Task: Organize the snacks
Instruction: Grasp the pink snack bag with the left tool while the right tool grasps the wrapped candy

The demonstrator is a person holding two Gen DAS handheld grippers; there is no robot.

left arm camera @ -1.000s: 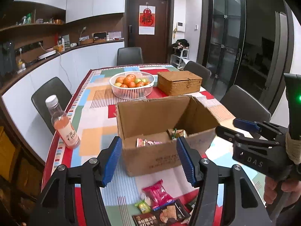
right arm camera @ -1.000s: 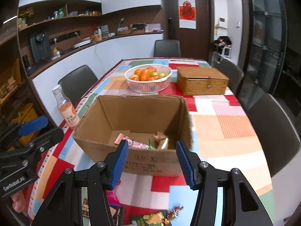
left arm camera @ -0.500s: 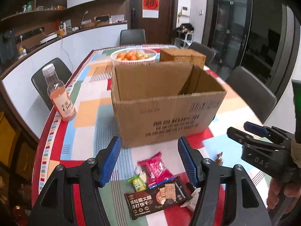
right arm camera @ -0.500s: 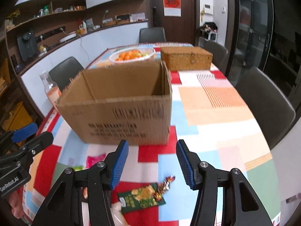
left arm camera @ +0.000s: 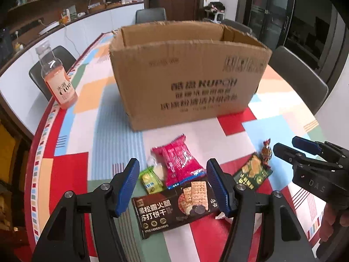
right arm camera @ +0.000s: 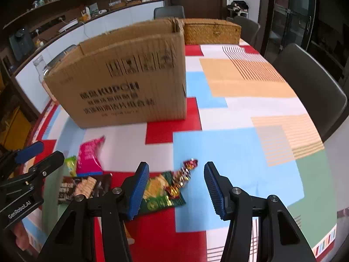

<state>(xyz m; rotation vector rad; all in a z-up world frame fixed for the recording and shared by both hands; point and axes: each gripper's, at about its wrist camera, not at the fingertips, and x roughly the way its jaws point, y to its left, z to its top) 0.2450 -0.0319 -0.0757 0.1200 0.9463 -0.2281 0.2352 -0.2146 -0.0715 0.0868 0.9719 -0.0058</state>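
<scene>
Cardboard box [left arm camera: 187, 74] interior hidden.

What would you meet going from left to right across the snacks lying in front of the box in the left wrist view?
Small yellow-green packet → pink packet → green packet → red-gold candy. The dark cracker pack lies nearer, spanning several of these, so it is left out.

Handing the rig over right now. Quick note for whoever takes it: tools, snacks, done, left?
Left tool: open, empty, above the pink packet and dark cracker pack.
Right tool: open, empty, over the green packet and foil candy.
A small yellow-green packet lies beside the pink one.
All loose snacks sit on the table in front of the cardboard box; its inside is hidden.
Left: grasp each and drop it in the box.
</scene>
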